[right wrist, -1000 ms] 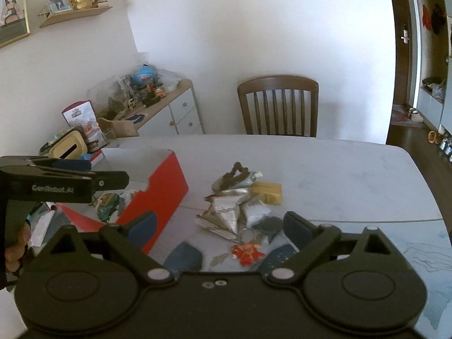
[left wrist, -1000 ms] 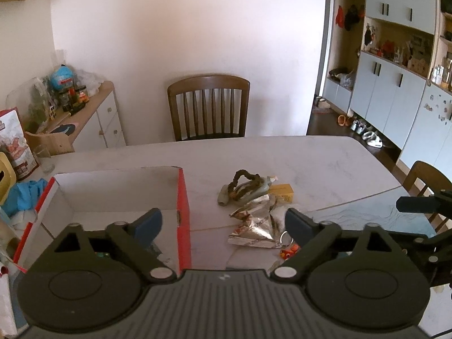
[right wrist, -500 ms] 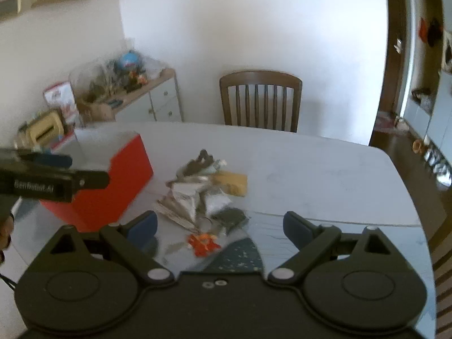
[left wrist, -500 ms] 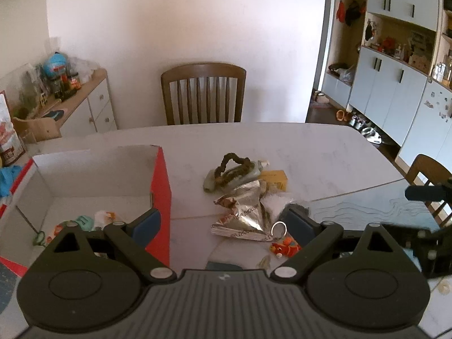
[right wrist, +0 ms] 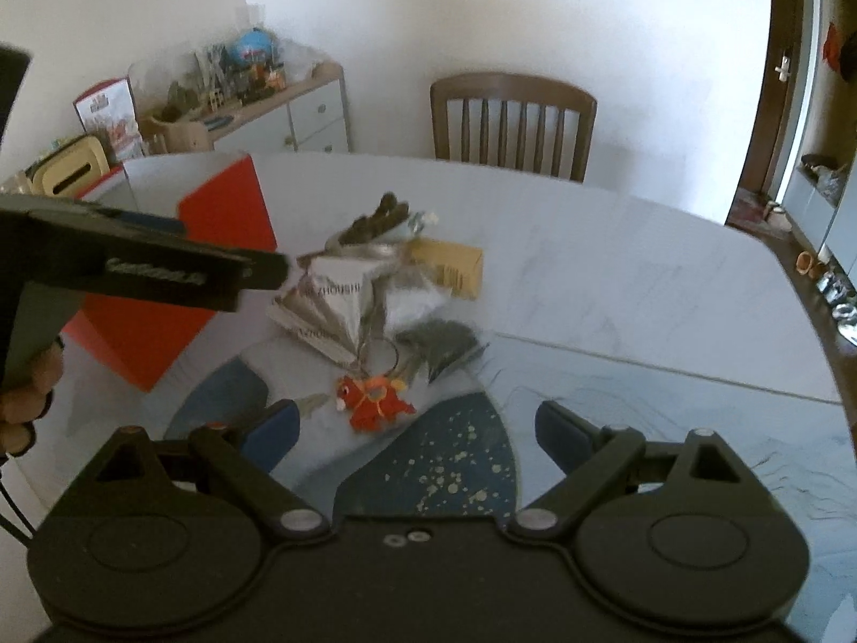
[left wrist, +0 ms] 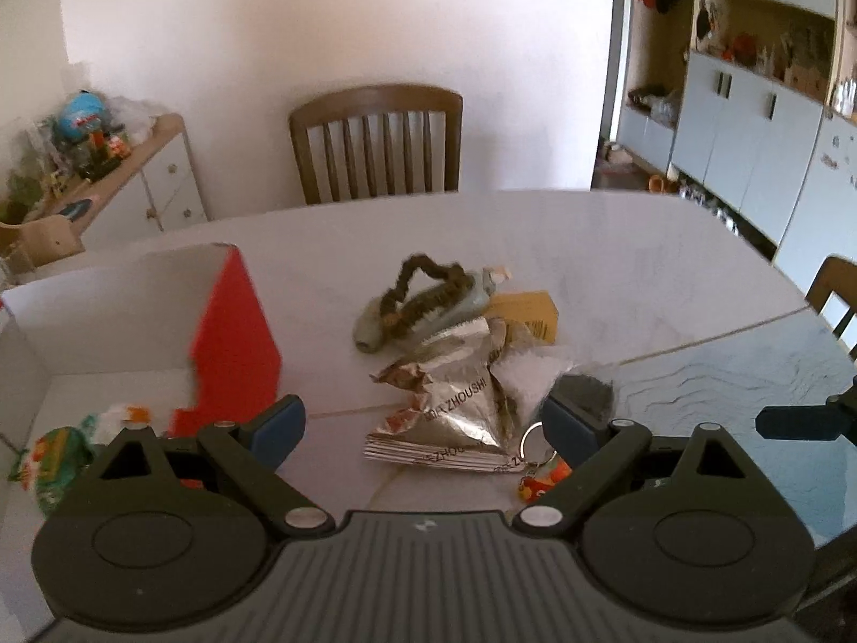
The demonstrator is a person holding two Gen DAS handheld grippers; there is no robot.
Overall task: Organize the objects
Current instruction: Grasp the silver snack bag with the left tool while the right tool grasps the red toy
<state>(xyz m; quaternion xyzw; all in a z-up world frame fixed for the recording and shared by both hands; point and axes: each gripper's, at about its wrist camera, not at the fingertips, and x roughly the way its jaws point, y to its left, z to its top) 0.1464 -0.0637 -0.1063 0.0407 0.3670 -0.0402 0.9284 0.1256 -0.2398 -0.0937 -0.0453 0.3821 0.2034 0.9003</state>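
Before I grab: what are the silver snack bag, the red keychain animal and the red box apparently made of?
Snack bag: crinkled metallised foil film, shiny, sharp creases. Keychain animal: looks like soft fabric or yarn, matte, on a metal ring; too blurred to be sure. Red box: apparently cardboard, matte red outside, white inside, thin torn edge.

1. We see our left gripper (left wrist: 423, 420): black linkage arms, round discs, silver pivot screws, blue finger pads (left wrist: 278, 423).
2. Our right gripper (right wrist: 415, 423) matches it, with two small screws behind the jaws.
3. White lettering on the left gripper's side, possibly a brand, is blurred.
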